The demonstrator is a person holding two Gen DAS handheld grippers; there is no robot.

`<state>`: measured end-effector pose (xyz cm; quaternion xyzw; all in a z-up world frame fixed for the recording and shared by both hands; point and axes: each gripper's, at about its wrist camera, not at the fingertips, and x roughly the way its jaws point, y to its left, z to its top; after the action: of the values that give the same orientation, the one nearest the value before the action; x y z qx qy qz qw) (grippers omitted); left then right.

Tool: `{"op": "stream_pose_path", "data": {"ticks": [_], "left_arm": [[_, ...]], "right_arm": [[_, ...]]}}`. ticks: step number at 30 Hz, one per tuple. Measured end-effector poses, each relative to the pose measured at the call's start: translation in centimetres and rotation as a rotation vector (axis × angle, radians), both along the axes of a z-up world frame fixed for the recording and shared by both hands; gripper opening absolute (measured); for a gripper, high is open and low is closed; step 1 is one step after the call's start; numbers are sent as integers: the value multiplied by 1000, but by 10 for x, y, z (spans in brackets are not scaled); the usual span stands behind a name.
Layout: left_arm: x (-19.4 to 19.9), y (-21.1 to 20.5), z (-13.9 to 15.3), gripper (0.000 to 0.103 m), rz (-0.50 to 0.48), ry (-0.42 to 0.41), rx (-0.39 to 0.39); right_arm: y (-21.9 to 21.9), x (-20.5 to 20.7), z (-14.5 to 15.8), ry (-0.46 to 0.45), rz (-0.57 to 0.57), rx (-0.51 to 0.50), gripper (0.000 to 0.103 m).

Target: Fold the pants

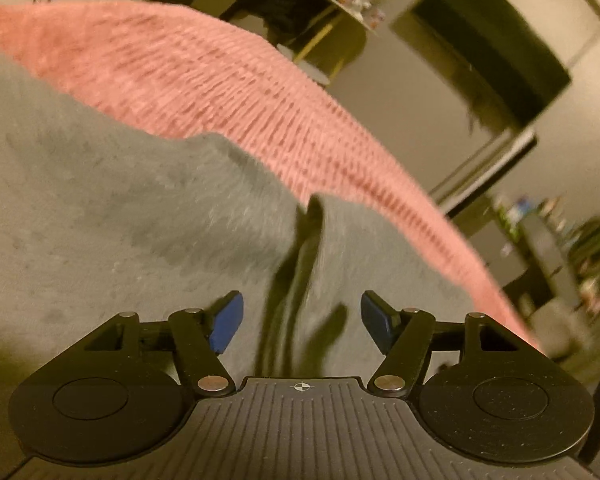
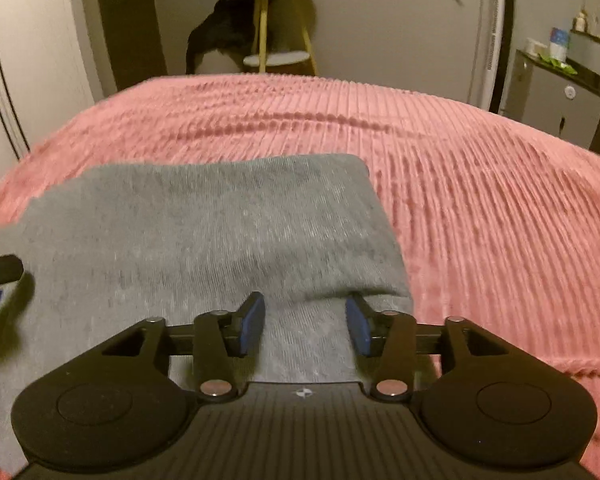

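Light: I see a dim, warm yellowish cast.
Walls: plain, pale wall (image 2: 400, 32).
Bed cover: pink ribbed blanket (image 2: 480, 208) fills my foreground.
Far side: small round side table (image 2: 278, 20) with yellow legs and 2 tiers, dark bundle (image 2: 224, 36) beside it.
Right: grey cabinet (image 2: 560, 108) holding small items.

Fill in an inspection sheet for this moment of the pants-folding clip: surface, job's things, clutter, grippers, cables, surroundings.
Surface: pink ribbed bedspread, rippled, covering the bed.
Job's things: grey pants lying on the bedspread, top layer folded over, a lower layer showing beneath its near edge.
Clutter: nothing seen on the bed besides the pants.
Grippers: left gripper open over the pants, holding nothing; right gripper open at the near fold edge, cloth between its fingers, not clamped.
Cables: nothing seen.
Surroundings: small side table past the bed's far end with a dark shape beside it; cabinet at right carrying small items.
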<state>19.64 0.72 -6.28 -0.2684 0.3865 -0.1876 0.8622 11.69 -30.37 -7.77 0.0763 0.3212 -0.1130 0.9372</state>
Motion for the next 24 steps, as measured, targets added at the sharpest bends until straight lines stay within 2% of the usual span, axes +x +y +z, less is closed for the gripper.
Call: {"op": "stream_pose_path", "data": {"ticks": [4, 7, 9, 10, 11, 13, 15, 16, 18, 19, 20, 21, 24], "left_arm": [[17, -3, -9, 70, -17, 25, -52], [30, -2, -16, 61, -69, 57, -196], [33, -2, -21, 40, -69, 75, -231], [34, -2, -21, 25, -68, 65, -222], [31, -1, -19, 23, -60, 37, -216], [19, 0, -5, 15, -63, -91, -210], [5, -3, 11, 14, -75, -232, -158], [-1, -6, 15, 17, -65, -277, -95], [-5, -11, 12, 45, 0, -267, 70], [-5, -9, 7, 69, 34, -230, 107], [-5, -2, 2, 78, 79, -183, 120], [-6, 7, 1, 79, 123, -142, 110], [-16, 47, 11, 90, 270, -81, 11]], "right_arm": [[9, -1, -4, -16, 6, -29, 64], [8, -3, -5, -30, 1, -14, 66], [7, -4, -6, -41, -2, -6, 66], [7, -5, -6, -46, -4, -2, 66], [6, -5, -6, -51, -5, 2, 67], [5, -5, -6, -59, -9, 14, 67], [3, -5, -7, -66, -10, 26, 67], [3, -5, -7, -67, -9, 27, 67], [3, -6, -7, -70, -4, 24, 67], [3, -6, -8, -72, -2, 25, 68], [3, -7, -7, -75, -3, 28, 68], [3, -8, -7, -79, -4, 32, 69], [0, -12, -4, -84, -11, 58, 69]]}}
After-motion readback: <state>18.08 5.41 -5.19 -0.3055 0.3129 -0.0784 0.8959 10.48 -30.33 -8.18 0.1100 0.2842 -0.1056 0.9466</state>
